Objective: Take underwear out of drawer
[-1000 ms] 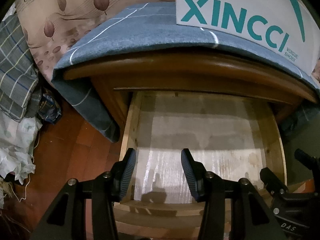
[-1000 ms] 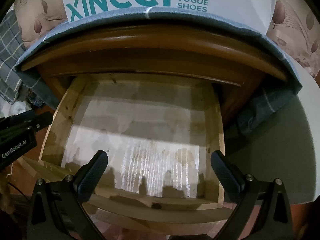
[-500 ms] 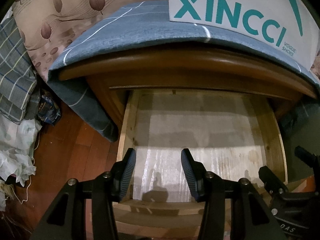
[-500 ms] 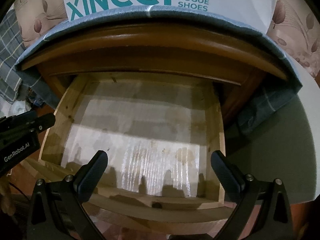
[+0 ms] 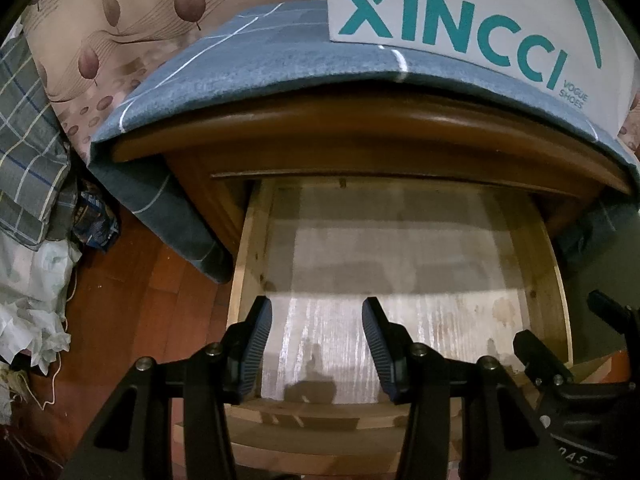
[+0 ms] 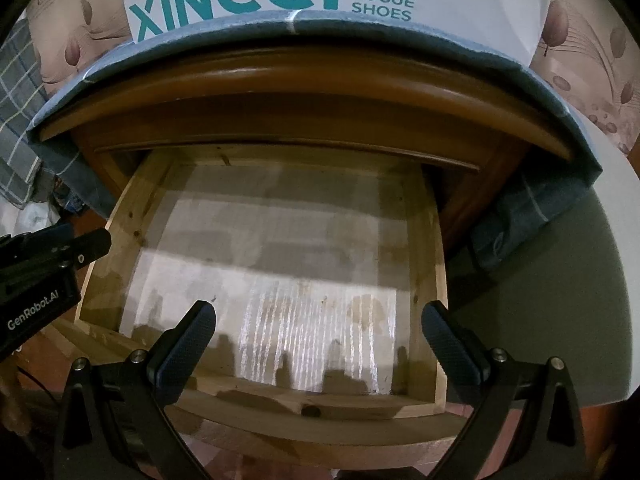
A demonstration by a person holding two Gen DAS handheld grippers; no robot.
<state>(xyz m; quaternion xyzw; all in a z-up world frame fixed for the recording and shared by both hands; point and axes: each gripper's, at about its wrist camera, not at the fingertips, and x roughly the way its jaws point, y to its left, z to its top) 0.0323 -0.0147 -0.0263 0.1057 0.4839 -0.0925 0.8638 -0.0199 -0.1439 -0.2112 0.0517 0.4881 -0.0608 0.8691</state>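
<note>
The wooden drawer of a brown bedside cabinet stands pulled out below both grippers. Its pale, stained bottom lies bare, and no underwear shows in either view. My left gripper hovers over the drawer's front left part, its jaws partly apart with nothing between them. My right gripper hangs above the drawer's front edge, jaws wide open and empty.
A white XINCCI shoe box sits on a blue-grey cloth draped over the cabinet top. Plaid bedding and crumpled white fabric lie left on the red-brown floor. A grey-green rounded surface is at the right.
</note>
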